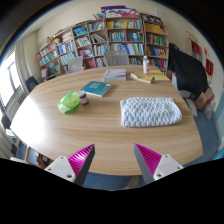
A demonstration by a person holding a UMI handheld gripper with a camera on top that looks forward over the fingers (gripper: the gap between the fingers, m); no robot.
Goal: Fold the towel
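1. The gripper (113, 160) is hanging over the near edge of the table (60, 130), its fingers spread wide and holding nothing.
2. The towel (150, 111) is lying well beyond the fingers on the table's right part, white, nubbly, already lying in a rough rectangle.
3. A green bag (69, 102), possibly plastic, is sitting beside a book (97, 88).
4. Shelves (105, 42) are lining the far wall.
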